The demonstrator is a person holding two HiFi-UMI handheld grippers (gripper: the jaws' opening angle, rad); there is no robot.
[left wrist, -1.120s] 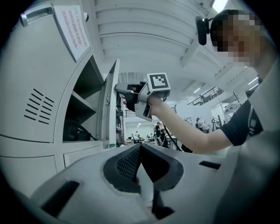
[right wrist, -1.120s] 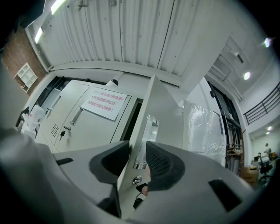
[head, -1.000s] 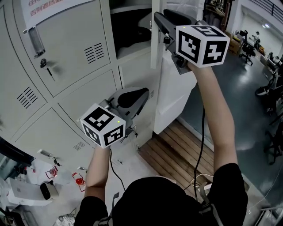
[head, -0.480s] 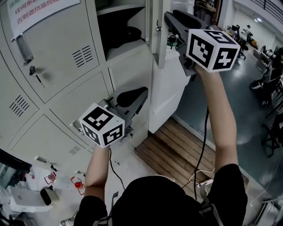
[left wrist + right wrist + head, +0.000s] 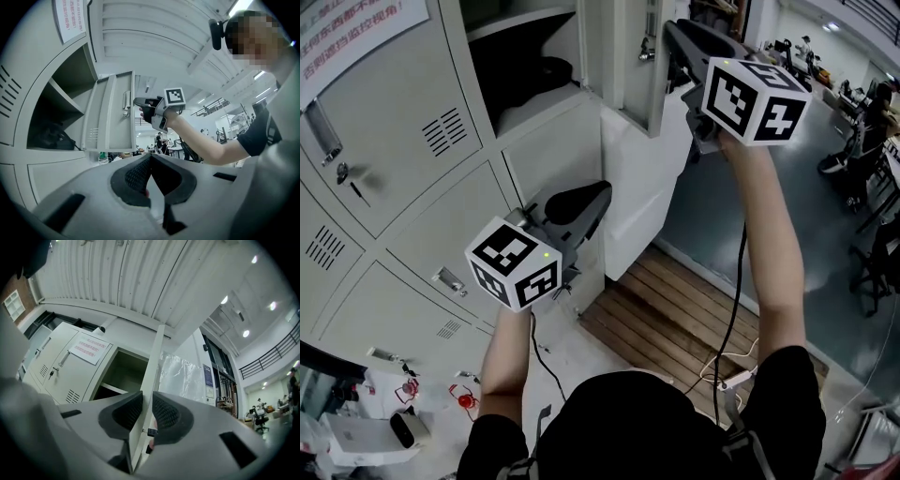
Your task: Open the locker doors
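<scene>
- While the door (image 5: 630,66) stands swung wide off the top locker (image 5: 534,103), the right gripper (image 5: 670,36) pinches its free edge, its jaws having just been closing onto it (the edge runs straight up between the pads).
- Inside the locker lies a dark thing (image 5: 546,70), too dim to name.
- The left gripper (image 5: 598,195) hangs lower, before a closed door (image 5: 450,220), jaws pressed together with nothing in them.
- Left of the open locker, the neighbouring door (image 5: 384,103) carries a notice (image 5: 356,28) and a key (image 5: 345,176) in its lock.
- Below the open door, wood slats (image 5: 675,309) cover the floor; a cable (image 5: 733,309) trails down from the right gripper.
</scene>
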